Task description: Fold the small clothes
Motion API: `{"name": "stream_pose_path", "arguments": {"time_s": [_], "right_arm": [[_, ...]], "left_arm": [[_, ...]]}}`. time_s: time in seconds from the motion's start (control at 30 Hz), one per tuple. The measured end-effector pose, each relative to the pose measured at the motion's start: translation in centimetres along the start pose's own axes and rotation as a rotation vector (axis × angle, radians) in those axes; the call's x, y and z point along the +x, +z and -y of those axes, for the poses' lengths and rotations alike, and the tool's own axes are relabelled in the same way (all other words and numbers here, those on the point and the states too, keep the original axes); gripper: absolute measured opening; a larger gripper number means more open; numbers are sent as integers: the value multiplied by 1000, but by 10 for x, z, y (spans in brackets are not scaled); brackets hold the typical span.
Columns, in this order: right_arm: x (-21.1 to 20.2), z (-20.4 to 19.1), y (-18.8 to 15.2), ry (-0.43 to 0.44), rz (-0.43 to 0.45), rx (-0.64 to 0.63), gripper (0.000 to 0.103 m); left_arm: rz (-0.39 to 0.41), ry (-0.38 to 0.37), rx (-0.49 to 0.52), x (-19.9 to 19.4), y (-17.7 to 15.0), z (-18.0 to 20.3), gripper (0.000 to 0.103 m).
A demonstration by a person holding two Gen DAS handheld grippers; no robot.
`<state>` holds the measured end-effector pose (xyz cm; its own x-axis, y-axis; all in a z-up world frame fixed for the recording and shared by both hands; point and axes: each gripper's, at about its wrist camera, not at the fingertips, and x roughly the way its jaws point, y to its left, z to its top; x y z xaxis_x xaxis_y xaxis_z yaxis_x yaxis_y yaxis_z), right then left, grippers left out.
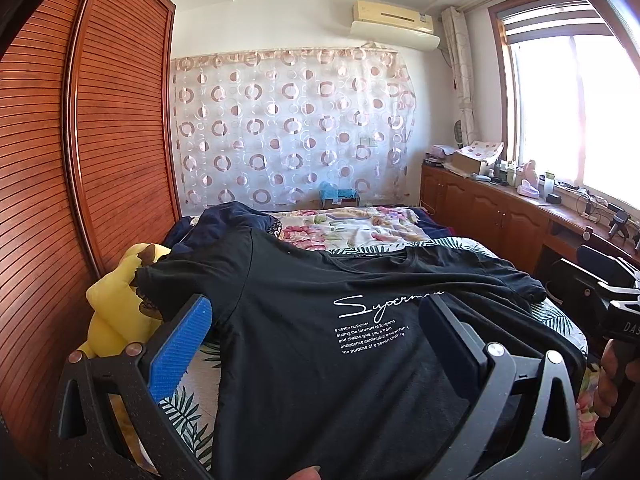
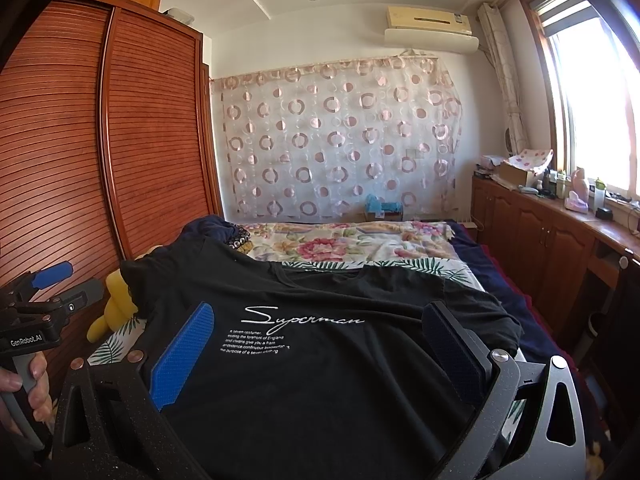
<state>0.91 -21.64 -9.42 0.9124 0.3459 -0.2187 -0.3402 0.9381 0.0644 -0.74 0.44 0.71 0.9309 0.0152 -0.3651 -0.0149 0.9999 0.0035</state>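
A black T-shirt lies spread front-up on the bed, its white "Superman" print facing me and the collar at the far side. My left gripper hovers open just above the shirt's lower chest, one blue pad near the left side seam. My right gripper is open too, over the same shirt with the print between its fingers. Nothing is held by either one. Each tool shows at the edge of the other's view: left gripper, right gripper.
A yellow plush toy sits at the bed's left edge against the slatted wooden wardrobe. Beyond the shirt lie a floral blanket and a dark blue heap of clothes. Wooden cabinets line the right wall under the window.
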Motion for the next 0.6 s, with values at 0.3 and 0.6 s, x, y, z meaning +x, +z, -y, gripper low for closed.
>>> {"name": "stream_pose_path", "arguments": {"time_s": [0.3,0.6], "right_arm": [[-1,1,1,2,1,2,103],[-1,1,1,2,3,2,103]], "left_arm": [[2,7,-2,4,0,-5,103],[5,6,1,3,2,-7,103]]}}
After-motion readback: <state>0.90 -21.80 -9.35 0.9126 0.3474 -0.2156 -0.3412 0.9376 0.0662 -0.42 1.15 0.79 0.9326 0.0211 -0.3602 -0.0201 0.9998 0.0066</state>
